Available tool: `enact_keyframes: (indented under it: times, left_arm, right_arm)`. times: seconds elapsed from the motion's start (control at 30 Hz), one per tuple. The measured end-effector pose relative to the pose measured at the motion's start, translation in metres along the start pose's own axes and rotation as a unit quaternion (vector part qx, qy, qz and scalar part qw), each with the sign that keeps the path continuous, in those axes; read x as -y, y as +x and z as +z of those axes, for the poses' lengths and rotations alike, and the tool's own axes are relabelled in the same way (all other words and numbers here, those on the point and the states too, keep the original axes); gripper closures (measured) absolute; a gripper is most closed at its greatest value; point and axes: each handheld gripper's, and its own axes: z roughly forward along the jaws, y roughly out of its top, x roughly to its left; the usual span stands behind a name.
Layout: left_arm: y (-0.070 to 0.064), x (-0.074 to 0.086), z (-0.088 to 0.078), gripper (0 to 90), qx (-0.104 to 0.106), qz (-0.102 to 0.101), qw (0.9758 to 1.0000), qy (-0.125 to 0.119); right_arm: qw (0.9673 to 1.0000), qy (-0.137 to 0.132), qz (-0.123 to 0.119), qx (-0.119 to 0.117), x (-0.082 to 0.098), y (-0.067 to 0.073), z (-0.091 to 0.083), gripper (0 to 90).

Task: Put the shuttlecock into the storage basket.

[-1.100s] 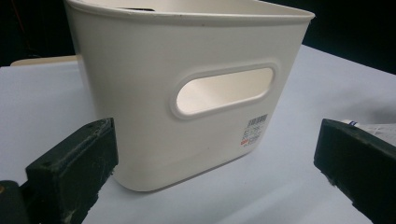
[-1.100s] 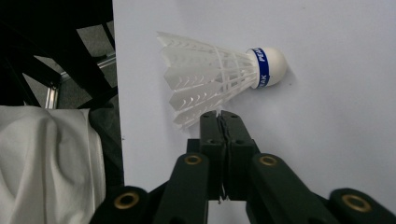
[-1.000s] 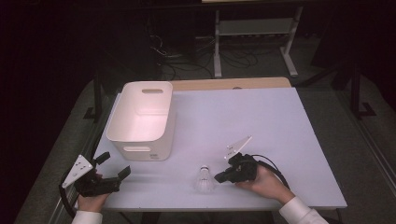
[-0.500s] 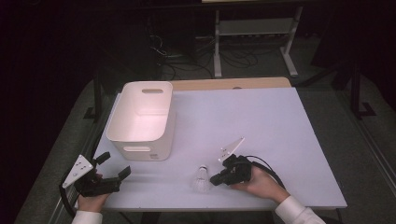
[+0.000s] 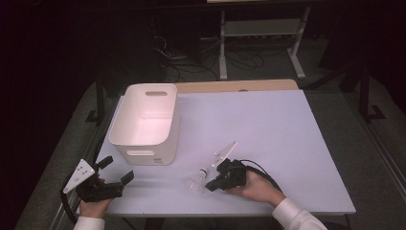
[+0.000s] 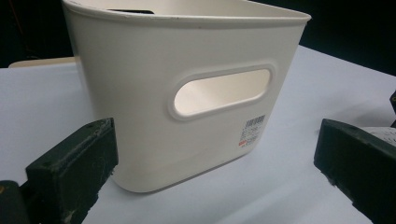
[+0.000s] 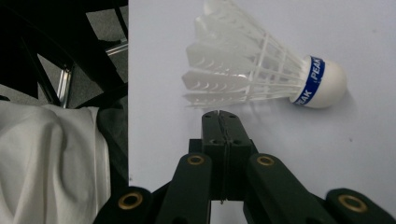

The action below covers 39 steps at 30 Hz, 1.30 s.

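A white feather shuttlecock [image 7: 261, 70] with a blue band round its cork lies on its side on the pale table [image 5: 249, 120]. In the high view the shuttlecock [image 5: 197, 181] rests near the front edge. My right gripper [image 7: 219, 114] is shut, jaws pressed together with nothing between them, its tips just short of the feathers. From above, the right gripper [image 5: 210, 184] lies low beside the shuttlecock. My left gripper [image 5: 117, 170] sits at the front left corner, open and empty. A white plastic bin [image 6: 187, 88] with a cut-out handle stands just ahead of it.
The bin [image 5: 146, 122] stands on the table's left half. A white sleeve [image 7: 46, 163] and the table's near edge lie left of the right gripper's jaws. Beyond the table are a metal stand [image 5: 261, 43] and cables on the dark floor.
My right gripper has slid left along the front of the table, closing in on the shuttlecock. The left gripper and the bin have stayed put.
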Motion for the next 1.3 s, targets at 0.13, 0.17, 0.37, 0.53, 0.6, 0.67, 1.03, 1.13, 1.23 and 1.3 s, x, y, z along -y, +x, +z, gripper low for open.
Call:
enact_keyframes:
  times: [0.13, 0.17, 0.37, 0.53, 0.6, 0.67, 1.03, 1.13, 1.23, 1.3]
  left_arm:
    - [0.0, 0.0, 0.0, 0.0, 0.0, 0.0, 1.0, -0.003]
    - [0.0, 0.0, 0.0, 0.0, 0.0, 0.001, 1.0, -0.002]
    - [0.0, 0.0, -0.001, 0.0, 0.0, 0.0, 1.0, -0.003]
    - [0.0, 0.0, -0.001, 0.0, 0.002, -0.002, 1.0, -0.006]
    - [0.0, 0.0, -0.001, 0.0, 0.002, -0.001, 1.0, -0.005]
    - [0.0, 0.0, -0.001, 0.0, 0.002, 0.0, 1.0, -0.006]
    - [0.001, 0.0, -0.001, 0.0, 0.002, 0.0, 1.0, -0.003]
    - [0.001, 0.0, -0.001, 0.0, 0.001, 0.0, 1.0, -0.002]
    - [0.001, 0.0, -0.001, 0.0, 0.0, -0.001, 1.0, -0.003]
    - [0.001, 0.0, -0.001, 0.0, 0.0, 0.0, 1.0, -0.002]
  right_arm:
    - [1.0, 0.001, -0.001, -0.002, -0.006, 0.0, 0.004, 88.8]
    - [1.0, 0.0, -0.006, -0.002, -0.009, 0.0, 0.006, 88.8]
    - [0.9999, 0.002, -0.011, -0.007, -0.019, -0.001, 0.017, 88.9]
    - [0.9998, 0.006, -0.018, -0.006, -0.026, -0.001, 0.025, 88.9]
    - [0.9998, 0.005, -0.017, -0.004, -0.029, -0.002, 0.028, 88.9]
    - [0.9999, 0.001, -0.012, -0.003, -0.031, -0.004, 0.03, 88.9]
    - [0.9995, -0.027, 0.007, 0.018, -0.034, -0.018, 0.031, 88.9]
    - [0.9992, -0.032, 0.013, 0.02, -0.036, -0.021, 0.031, 88.9]
    - [0.9991, -0.031, 0.017, 0.024, -0.038, -0.023, 0.031, 88.9]
    - [0.9989, -0.033, 0.018, 0.03, -0.039, -0.025, 0.032, 88.9]
